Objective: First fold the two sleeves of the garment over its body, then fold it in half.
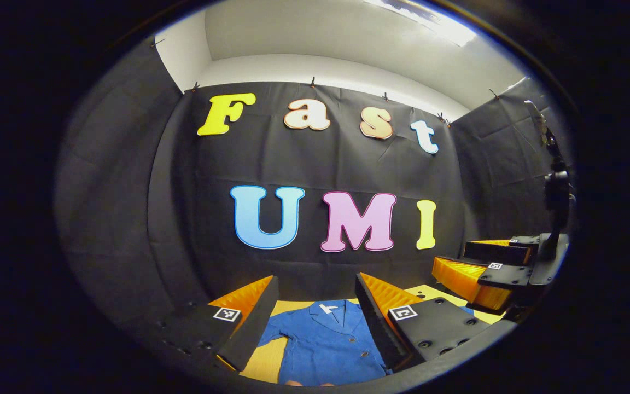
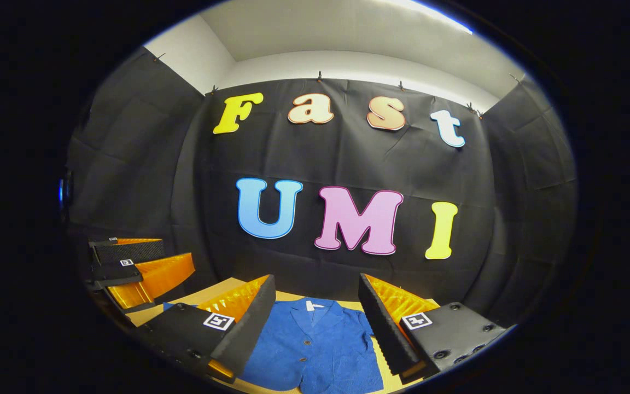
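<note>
A blue buttoned garment [image 1: 323, 342] lies flat on the yellow table [image 1: 268, 358], collar toward the back wall. In the left gripper view one sleeve [image 1: 274, 331] spreads out to the left. My left gripper [image 1: 315, 306] hovers open above the garment, nothing between its fingers. The right gripper [image 1: 479, 268] shows at the right of that view, also open. In the right gripper view the garment [image 2: 312, 345] lies below my right gripper [image 2: 318, 306], which stands open and holds nothing. The left gripper [image 2: 140, 262] appears at the left of that view.
The black cloth wall closes the booth behind and on both sides. A dark stand [image 1: 555, 197] rises at the far right in the left gripper view. The table's wooden surface [image 2: 216, 293] shows around the garment.
</note>
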`<control>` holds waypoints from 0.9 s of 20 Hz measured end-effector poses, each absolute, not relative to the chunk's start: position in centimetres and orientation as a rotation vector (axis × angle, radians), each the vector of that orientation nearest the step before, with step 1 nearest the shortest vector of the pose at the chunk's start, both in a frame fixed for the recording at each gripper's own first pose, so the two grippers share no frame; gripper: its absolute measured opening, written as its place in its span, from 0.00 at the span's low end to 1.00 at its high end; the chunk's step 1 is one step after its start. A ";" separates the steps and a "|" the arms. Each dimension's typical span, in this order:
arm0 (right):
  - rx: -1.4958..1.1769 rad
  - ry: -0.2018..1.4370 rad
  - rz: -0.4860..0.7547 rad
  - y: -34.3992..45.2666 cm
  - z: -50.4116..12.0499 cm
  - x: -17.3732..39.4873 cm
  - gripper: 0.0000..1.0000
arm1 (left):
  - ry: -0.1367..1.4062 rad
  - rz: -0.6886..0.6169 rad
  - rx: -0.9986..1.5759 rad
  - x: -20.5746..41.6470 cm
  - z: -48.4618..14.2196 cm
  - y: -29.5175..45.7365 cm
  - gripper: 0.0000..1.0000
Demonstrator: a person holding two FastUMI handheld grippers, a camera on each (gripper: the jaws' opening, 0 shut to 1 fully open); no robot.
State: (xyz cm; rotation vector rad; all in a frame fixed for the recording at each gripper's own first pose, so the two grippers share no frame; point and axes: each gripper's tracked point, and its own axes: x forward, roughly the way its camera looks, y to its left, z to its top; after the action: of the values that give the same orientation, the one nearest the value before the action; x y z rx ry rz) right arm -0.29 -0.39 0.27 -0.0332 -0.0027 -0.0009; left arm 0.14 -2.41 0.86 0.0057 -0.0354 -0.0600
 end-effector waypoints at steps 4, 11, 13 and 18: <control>-0.030 0.004 -0.016 -1.1 0.0 -0.5 0.92 | -0.015 -0.066 0.011 0.4 0.5 -2.9 0.81; -0.014 0.008 -0.023 -1.7 -0.7 -0.9 0.95 | -0.024 -0.092 0.041 0.6 0.8 -3.4 0.81; -0.008 0.017 -0.019 -1.5 -1.0 -1.2 0.95 | -0.032 -0.092 0.041 0.6 1.0 -3.4 0.81; -0.010 0.029 -0.033 -2.0 -1.3 -1.6 0.92 | -0.007 -0.087 0.026 0.2 0.1 -3.4 0.81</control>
State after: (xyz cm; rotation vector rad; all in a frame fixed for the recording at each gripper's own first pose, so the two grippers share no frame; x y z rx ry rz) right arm -1.64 -1.95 -1.26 -0.0103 0.0288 -0.0329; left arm 0.23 -3.41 0.11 0.0261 -0.0072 -0.0869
